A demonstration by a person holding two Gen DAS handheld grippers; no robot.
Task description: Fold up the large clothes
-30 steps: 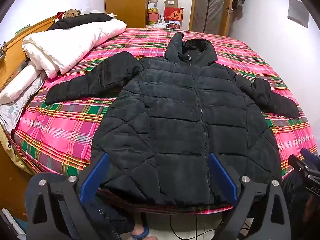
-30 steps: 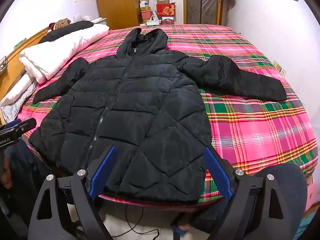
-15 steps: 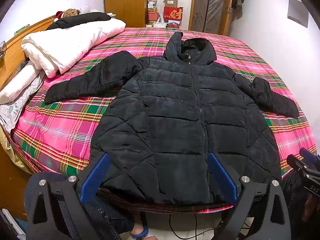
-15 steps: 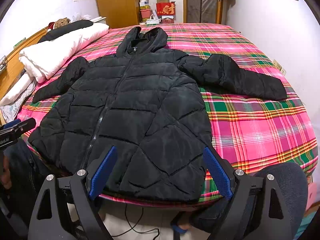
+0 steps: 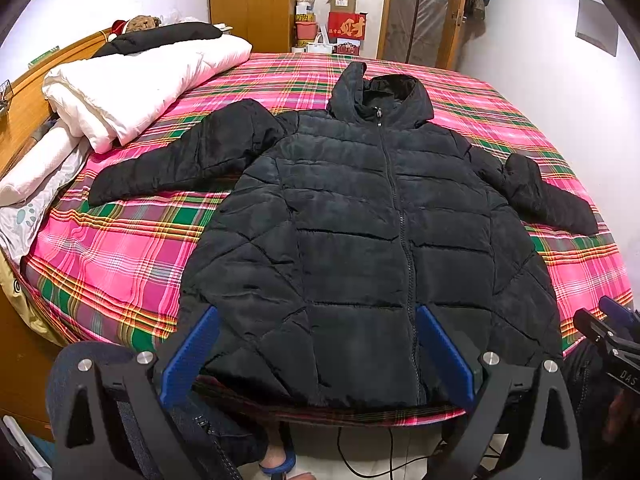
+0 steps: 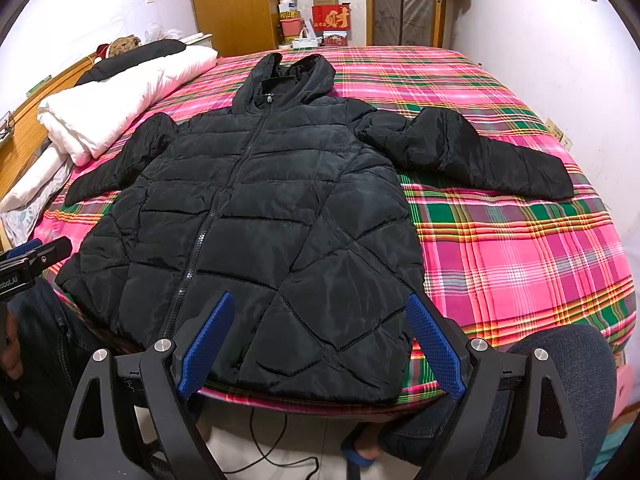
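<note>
Because the black puffer jacket (image 5: 360, 240) is laid flat and zipped on the plaid bed (image 5: 120, 264), hood away and hem at the near edge, no fold is judged to have been made yet.

At the far left, a folded white duvet (image 5: 132, 84) is stacked near the jacket's left sleeve (image 5: 180, 160). If that sleeve is swung wide, it could be caught against the duvet. A teddy bear (image 5: 140, 22) is seen beyond it by the headboard.

The left gripper (image 5: 316, 344) is held with its jaws spread wide and nothing between them, short of the hem. The padded, slippery shell is judged likely to slide out of a shallow pinch, or only the top layer may be taken and the back left behind.

The right gripper (image 6: 320, 336) is likewise held wide apart and empty, before the hem. Since the hem lies at the bed's edge, the jacket could be dragged off toward the floor by an uneven pull.

At the right, the other sleeve (image 6: 480, 156) is spread toward the wall. 1 cable (image 6: 276, 444) is seen on the floor below.
</note>
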